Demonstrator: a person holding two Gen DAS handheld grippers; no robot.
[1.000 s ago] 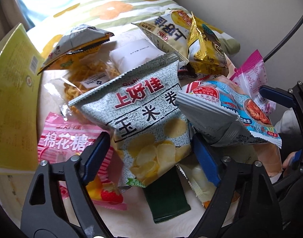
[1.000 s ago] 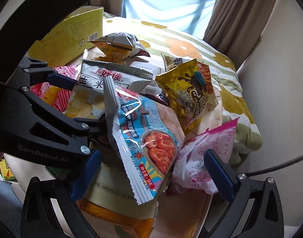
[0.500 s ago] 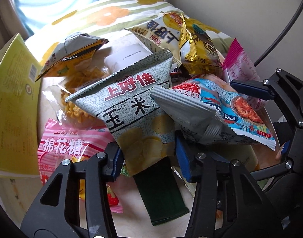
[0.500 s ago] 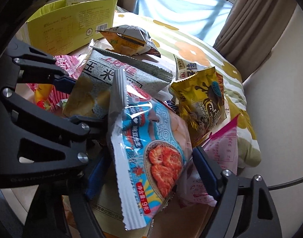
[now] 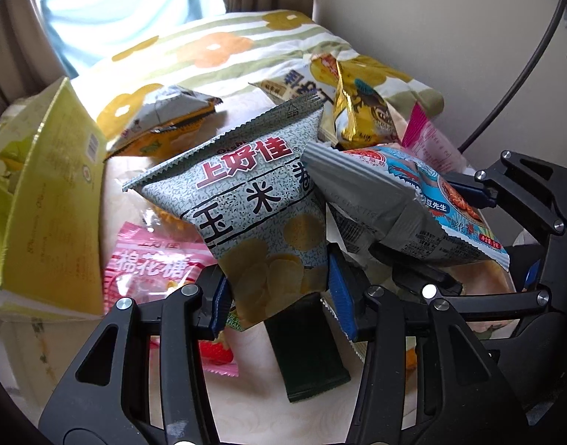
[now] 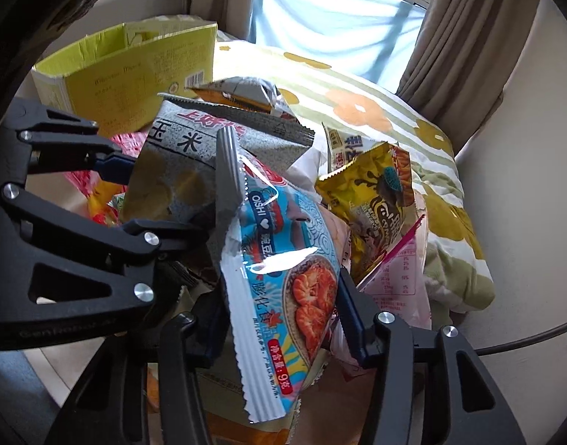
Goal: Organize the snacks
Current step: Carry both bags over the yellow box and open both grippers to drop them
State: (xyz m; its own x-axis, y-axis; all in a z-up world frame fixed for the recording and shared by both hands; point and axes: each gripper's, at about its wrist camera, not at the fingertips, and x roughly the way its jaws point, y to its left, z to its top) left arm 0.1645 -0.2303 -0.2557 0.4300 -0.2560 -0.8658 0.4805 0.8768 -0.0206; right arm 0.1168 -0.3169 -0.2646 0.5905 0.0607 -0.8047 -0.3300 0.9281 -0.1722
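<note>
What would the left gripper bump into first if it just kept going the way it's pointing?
Nothing new at first: the left gripper already clamps the grey chip bag. Beyond that bag, probably the pile beneath, the pink candy bag or the dark green packet, though depth is hard to judge.

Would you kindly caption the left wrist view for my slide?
Left gripper clamps a grey chip bag above scattered snacks, beside a yellow box.
</note>
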